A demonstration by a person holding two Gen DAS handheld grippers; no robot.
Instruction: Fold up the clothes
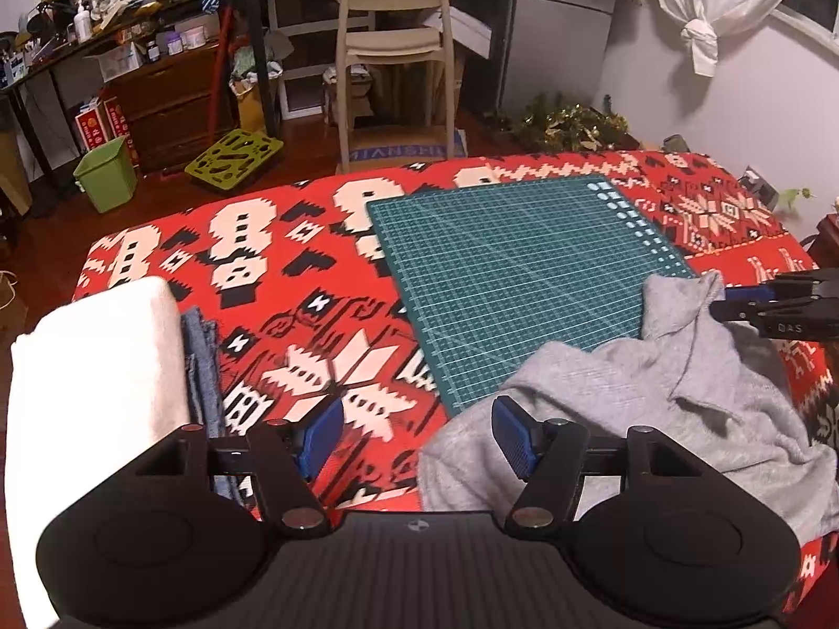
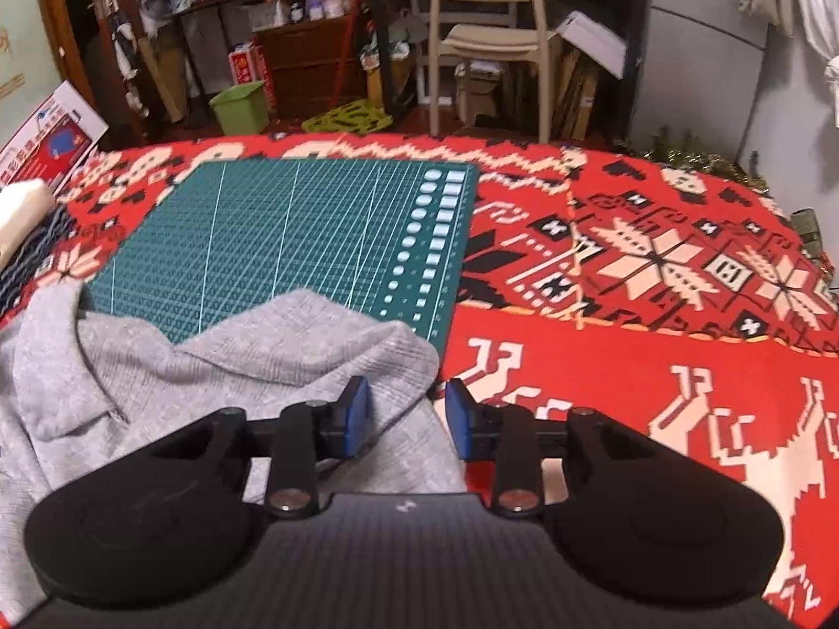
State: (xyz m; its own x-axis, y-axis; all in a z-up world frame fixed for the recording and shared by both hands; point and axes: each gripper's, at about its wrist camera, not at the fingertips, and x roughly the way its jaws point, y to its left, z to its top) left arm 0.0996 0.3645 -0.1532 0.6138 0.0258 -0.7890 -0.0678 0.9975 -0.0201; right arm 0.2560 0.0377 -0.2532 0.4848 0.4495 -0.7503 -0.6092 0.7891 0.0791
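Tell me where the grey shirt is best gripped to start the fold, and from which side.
Probably at its edges. The grey shirt lies crumpled, collar showing, partly over the green cutting mat. The right gripper, open, straddles its right edge; the left gripper, open, sits by its near-left edge. Coming in low from each side looks best.

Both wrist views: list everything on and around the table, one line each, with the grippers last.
Grey shirt: one, grey, crumpled at the table's near edge, partly on the cutting mat.
Cutting mat: one, green, mid-table.
Tablecloth: one, red patterned, covering the table.
White folded cloth: one, white, left side.
Denim piece: one, blue, beside the white cloth.
Chair: one, beige, behind the table.
Bin: one, green, on the floor.
Left gripper: open, over the shirt's left edge.
Right gripper: open, over the shirt's right edge.
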